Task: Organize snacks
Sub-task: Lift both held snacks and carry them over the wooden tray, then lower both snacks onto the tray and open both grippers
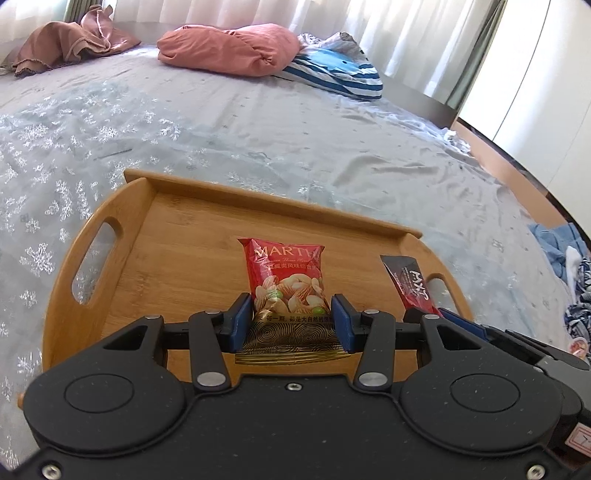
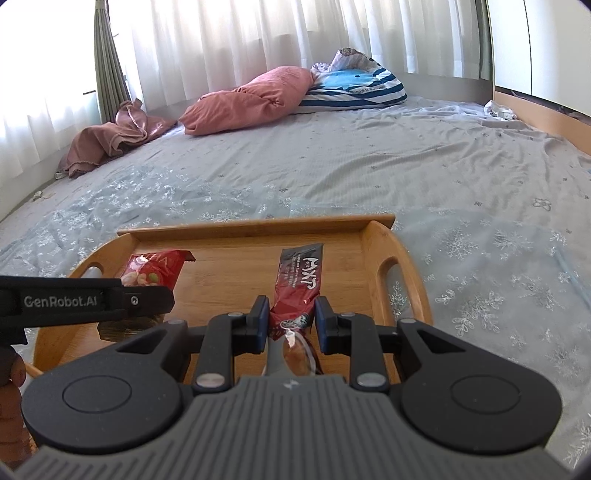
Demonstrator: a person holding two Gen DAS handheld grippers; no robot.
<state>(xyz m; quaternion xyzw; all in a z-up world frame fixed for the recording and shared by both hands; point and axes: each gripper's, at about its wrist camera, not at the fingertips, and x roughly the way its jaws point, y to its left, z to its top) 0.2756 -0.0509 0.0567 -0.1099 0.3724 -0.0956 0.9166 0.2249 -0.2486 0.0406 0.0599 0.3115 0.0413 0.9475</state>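
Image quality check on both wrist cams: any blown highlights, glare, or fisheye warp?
Left wrist: curtains blown out white, wooden tray rim bowed by fisheye, red snack bag sharp. Right wrist: curtains overexposed too, small glare spot on the dark snack stick, dark vignette in the frame corners.

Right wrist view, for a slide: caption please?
Right tongs straddle a dark snack bar on the bamboo tray.

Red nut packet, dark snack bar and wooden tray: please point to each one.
Red nut packet (image 1: 286,275): left wrist view, printed front.
Dark snack bar (image 2: 300,275): right wrist view, wrapper middle.
Wooden tray (image 2: 255,225): right wrist view, far rim.
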